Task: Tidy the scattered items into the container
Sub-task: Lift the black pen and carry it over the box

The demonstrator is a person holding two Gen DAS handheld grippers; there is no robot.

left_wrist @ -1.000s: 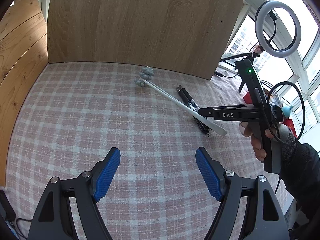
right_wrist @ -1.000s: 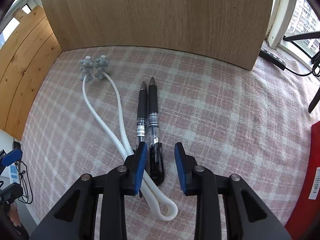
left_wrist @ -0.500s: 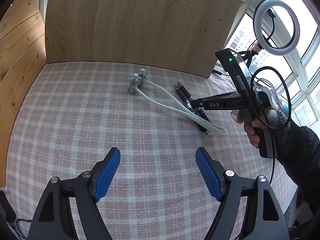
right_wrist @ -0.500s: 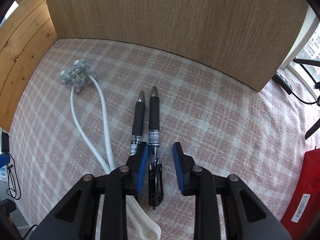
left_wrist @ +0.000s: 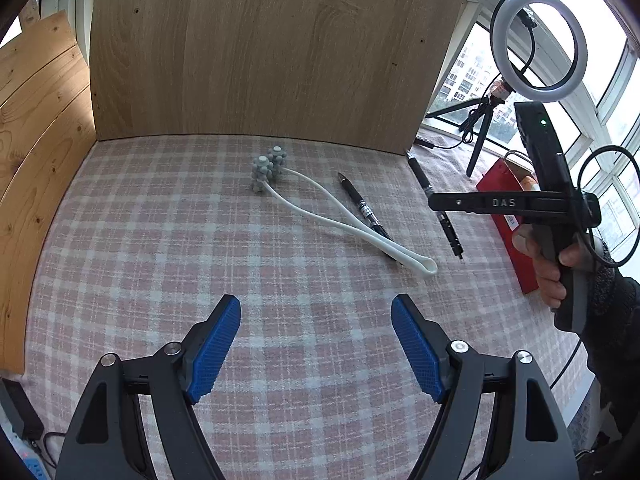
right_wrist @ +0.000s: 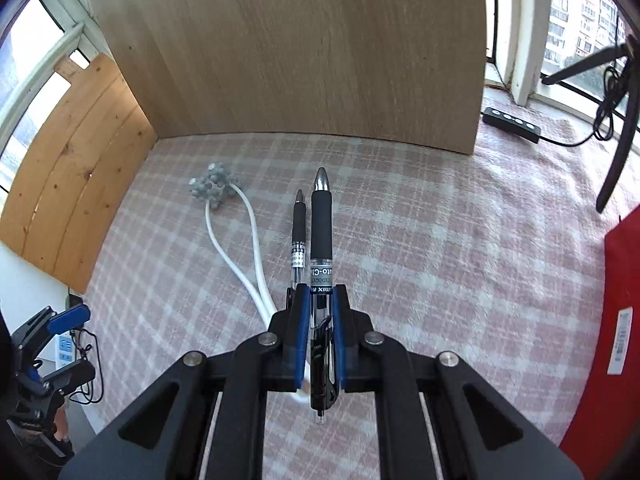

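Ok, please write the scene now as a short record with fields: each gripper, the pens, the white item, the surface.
left gripper: open, holds nothing, over the cloth
right gripper: shut on the held pen
held pen: black, lifted off the cloth, metal tip pointing away from the gripper
second pen: black, lies on the cloth beside the massager
massager: white loop with two grey knobbly heads, lies on the cloth
cloth: pink and white check
container: cannot tell which it is
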